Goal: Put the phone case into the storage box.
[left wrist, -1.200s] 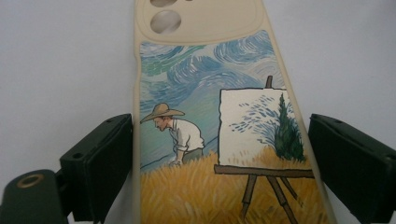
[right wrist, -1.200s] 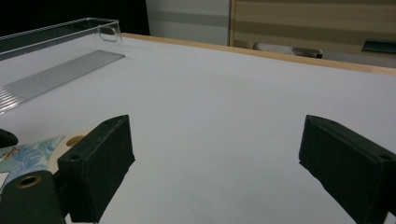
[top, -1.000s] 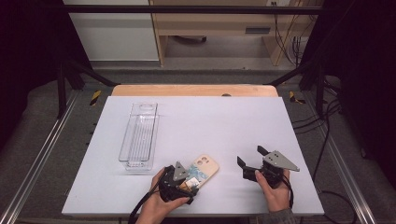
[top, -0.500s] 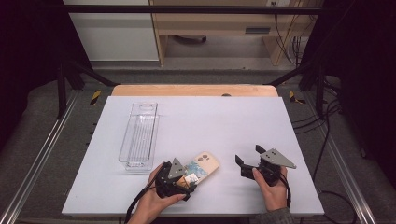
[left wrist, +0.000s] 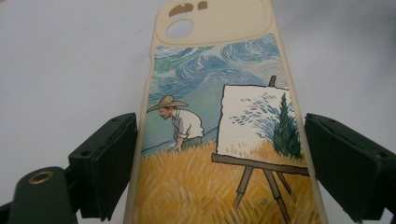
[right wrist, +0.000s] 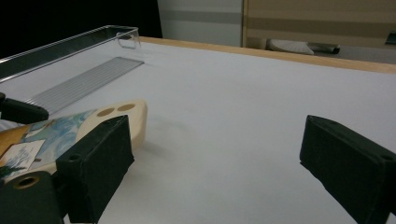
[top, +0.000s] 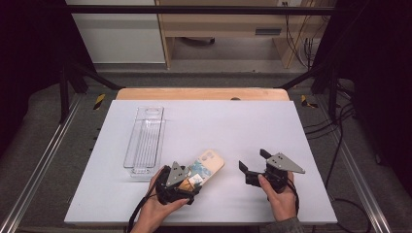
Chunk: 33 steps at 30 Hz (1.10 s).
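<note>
1. Near the front edge of the white bench [top: 291,126], two hands come in from below, each holding a black two-jaw tool.
2. Left hand [top: 156,206]: it wraps the body of the left tool [top: 192,180] from behind, with the forearm rising from the bottom edge and the tool pointing forward and to the right across the bench.
3. Left tool jaws: they stand on either side of the near end of a phone case [left wrist: 224,135]. In the left gripper view each black pad sits right against a long edge of the case, though a firm clamp cannot be confirmed.
4. Phone case: cream-coloured, lying flat on the bench with its printed back up, showing a painter in a straw hat, an easel, a yellow field and a swirling blue sky. Its camera cut-out end points away from the hand.
5. Right hand [top: 279,196]: it grips the right tool [top: 252,162] from below and behind, well apart from the case, with the grey three-cornered plate on top.
6. Right tool jaws: they are wide apart with nothing between them, aimed left toward the case.
7. Clear plastic tray [top: 144,138]: it lies lengthwise on the left part of the bench, just beyond the left hand.
</note>
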Each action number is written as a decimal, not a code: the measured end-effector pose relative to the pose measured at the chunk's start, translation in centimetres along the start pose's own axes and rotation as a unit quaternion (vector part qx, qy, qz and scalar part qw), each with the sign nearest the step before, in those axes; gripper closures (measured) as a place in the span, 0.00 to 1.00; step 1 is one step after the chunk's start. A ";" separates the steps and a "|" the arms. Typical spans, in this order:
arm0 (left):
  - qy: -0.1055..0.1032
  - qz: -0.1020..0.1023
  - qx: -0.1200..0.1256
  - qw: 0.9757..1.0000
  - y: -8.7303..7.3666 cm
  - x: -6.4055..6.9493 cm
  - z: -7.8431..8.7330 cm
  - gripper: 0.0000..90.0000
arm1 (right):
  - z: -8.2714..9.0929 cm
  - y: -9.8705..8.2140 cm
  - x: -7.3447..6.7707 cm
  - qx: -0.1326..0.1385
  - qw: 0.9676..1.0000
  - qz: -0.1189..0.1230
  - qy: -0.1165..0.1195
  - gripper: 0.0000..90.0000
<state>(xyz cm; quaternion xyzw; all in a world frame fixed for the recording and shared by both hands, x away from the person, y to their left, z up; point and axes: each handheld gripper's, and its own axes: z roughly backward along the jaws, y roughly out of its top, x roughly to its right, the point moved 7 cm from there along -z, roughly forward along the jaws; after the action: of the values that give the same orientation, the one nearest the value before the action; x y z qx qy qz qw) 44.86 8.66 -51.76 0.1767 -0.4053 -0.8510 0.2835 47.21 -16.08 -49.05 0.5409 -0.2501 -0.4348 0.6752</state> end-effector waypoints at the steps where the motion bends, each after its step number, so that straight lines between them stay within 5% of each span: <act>1: 0.003 0.003 0.006 1.000 0.1 -0.1 0.1 0.13 | 0.0 0.1 -0.3 -0.002 1.000 0.000 0.003 0.10; 10: 0.018 0.008 0.062 0.998 1.3 -0.8 1.4 0.13 | -0.1 1.4 -3.4 -0.009 0.999 -0.020 0.050 0.08; 20: 0.026 0.005 0.089 0.996 2.0 -0.6 2.0 0.13 | -1.2 2.4 -6.8 -0.011 0.994 -0.044 0.100 0.07; 33: 0.025 0.000 0.121 0.992 3.0 -0.1 2.8 0.13 | -2.6 2.8 -8.0 -0.014 0.985 -0.098 0.140 0.11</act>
<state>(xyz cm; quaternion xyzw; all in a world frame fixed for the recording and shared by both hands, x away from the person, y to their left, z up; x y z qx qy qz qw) 44.47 8.84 -47.74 0.2308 -0.4980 -0.7910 0.2704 46.21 -7.78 -46.11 0.6085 -0.0930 -0.4222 0.6655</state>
